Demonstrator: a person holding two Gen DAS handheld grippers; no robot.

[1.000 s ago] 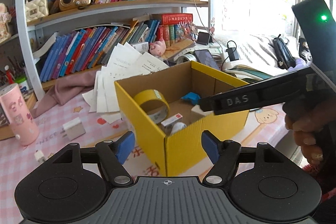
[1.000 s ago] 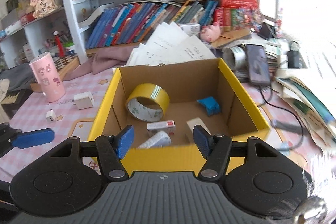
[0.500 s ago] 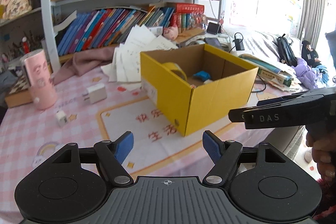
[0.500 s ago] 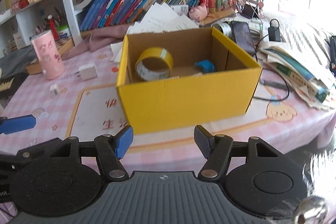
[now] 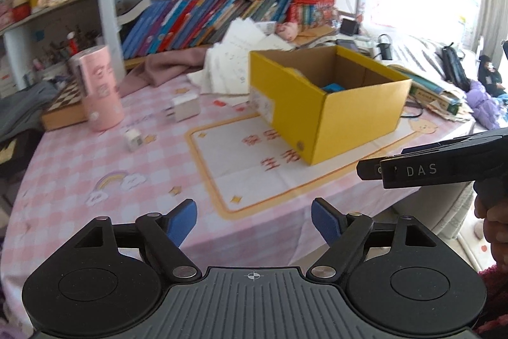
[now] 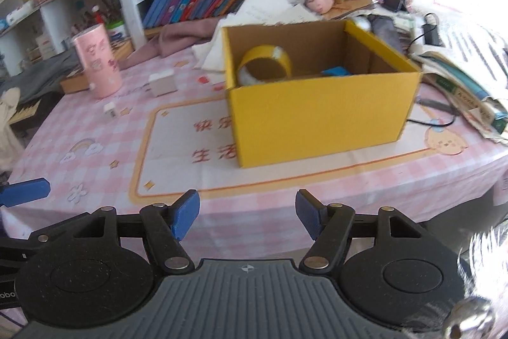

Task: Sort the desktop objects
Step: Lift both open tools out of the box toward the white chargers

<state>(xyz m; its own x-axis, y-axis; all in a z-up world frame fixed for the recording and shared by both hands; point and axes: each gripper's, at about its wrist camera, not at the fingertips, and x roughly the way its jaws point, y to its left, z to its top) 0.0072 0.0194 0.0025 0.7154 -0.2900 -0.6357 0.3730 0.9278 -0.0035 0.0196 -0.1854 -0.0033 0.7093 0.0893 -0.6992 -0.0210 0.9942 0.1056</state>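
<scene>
Above the tabletop point(image 6: 95, 167) edge, both grippers' fingers are hanging spread and empty; reaching for the white charger point(image 6: 162, 82), left gripper point(image 5: 254, 220) risks toppling the pink cup point(image 6: 96, 61) beside it.

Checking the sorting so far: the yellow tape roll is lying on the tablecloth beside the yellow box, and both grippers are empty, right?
Not quite. The right wrist view shows the yellow tape roll inside the yellow box, not beside it. Both grippers are indeed empty.
</scene>
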